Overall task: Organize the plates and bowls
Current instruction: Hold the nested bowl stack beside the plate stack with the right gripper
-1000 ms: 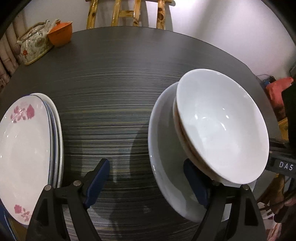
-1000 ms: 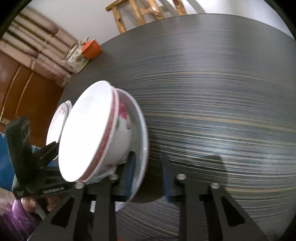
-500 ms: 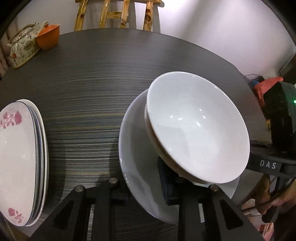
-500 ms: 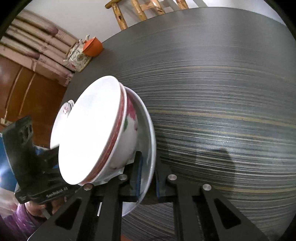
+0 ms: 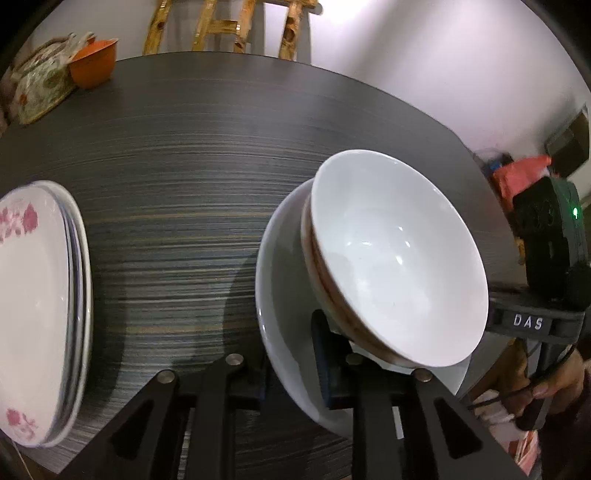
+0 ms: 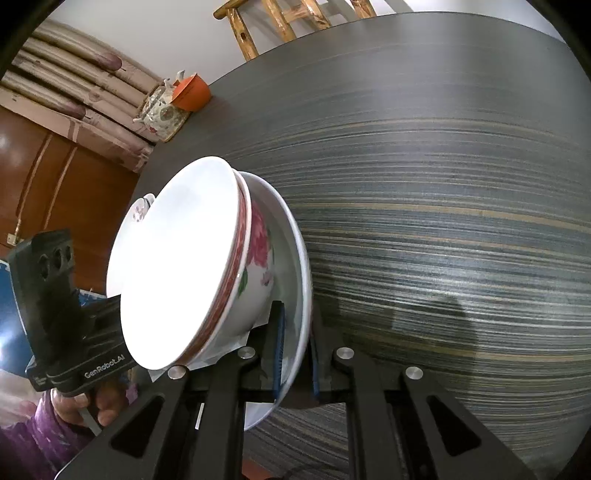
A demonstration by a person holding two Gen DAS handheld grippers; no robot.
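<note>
A white bowl with red flowers [image 5: 391,266] [image 6: 255,254] sits in a larger white bowl [image 5: 284,295] [image 6: 295,277]. My left gripper [image 5: 295,365] is shut on the near rim of the large bowl. My right gripper [image 6: 295,354] is shut on the same bowl's rim from the opposite side. Both hold the pair tilted, just above the dark striped table [image 5: 184,166] [image 6: 443,184]. A stack of white plates with pink flowers [image 5: 37,302] lies at the left; its edge shows behind the bowls in the right wrist view [image 6: 142,210].
A floral teapot [image 5: 44,88] [image 6: 162,110] and an orange cup [image 5: 94,64] [image 6: 192,92] stand at the table's far edge. A wooden chair [image 5: 229,26] [image 6: 280,22] stands behind the table. The table edge runs close to both grippers.
Both grippers stay shut on the large bowl's rim. The bowls have lifted and tilted slightly, and the left view has shifted so the plate stack sits closer.
</note>
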